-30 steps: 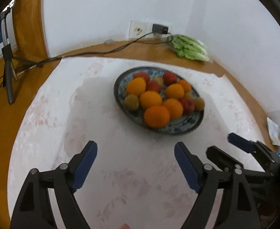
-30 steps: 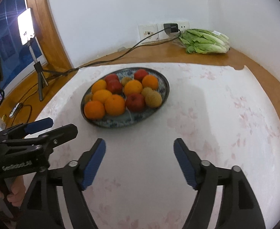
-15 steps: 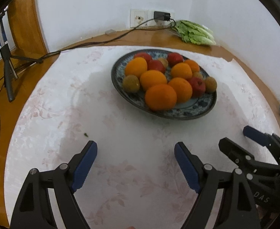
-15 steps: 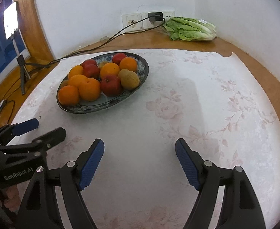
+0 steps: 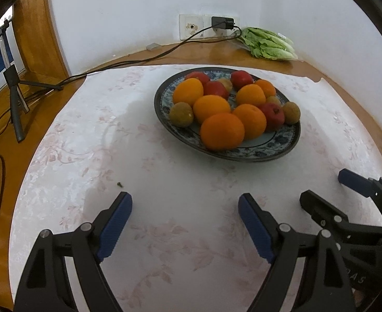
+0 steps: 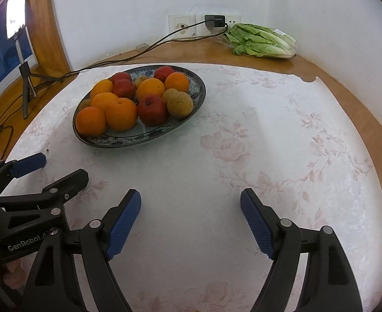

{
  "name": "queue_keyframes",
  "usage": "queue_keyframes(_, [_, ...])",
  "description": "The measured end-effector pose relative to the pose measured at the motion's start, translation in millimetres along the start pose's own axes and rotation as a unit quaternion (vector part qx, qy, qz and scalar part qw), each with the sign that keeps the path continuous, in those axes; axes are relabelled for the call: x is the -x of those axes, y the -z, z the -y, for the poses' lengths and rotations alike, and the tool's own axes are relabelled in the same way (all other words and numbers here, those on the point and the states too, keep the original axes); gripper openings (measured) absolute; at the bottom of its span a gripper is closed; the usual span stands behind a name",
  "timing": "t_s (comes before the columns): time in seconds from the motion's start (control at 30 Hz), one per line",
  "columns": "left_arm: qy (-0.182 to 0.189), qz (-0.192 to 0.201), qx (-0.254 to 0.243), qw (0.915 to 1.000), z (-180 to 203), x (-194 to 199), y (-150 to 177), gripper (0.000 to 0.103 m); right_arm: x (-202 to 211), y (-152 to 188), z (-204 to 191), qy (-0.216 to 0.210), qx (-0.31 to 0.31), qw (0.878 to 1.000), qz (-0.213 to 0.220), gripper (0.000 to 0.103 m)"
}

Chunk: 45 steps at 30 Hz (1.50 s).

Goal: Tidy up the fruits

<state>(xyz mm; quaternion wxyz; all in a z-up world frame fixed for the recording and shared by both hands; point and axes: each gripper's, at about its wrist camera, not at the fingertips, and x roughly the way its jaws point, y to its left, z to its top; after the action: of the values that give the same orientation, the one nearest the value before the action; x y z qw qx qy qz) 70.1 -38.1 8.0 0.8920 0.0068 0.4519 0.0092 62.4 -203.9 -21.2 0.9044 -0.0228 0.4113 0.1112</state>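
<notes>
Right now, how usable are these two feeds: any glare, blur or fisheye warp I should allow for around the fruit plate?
Left wrist view: sharp; the plate and oranges are evenly lit, the table edge bows strongly, corners are black. Right wrist view: equally sharp; a lit screen at upper left is blown out, a soft shadow crosses the cloth, and the lettuce stays crisp.

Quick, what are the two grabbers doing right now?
Left gripper: open, holding nothing.
Right gripper: open, holding nothing, fingers just opened a little wider.

Readable: "GenRobot.A…" in white on the black body of the left gripper [image 6: 41, 167]; partial white letters "DAS" on the right gripper [image 5: 329, 189] body.
</notes>
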Motion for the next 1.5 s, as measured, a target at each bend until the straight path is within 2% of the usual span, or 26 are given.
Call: queue_keyframes(1.5, [-0.004,0.0,0.006,1.0,-3.6,0.9,-0.6,0.088,0.2,-0.3,-0.2,0.0,0.0,1.0,0.0,0.082])
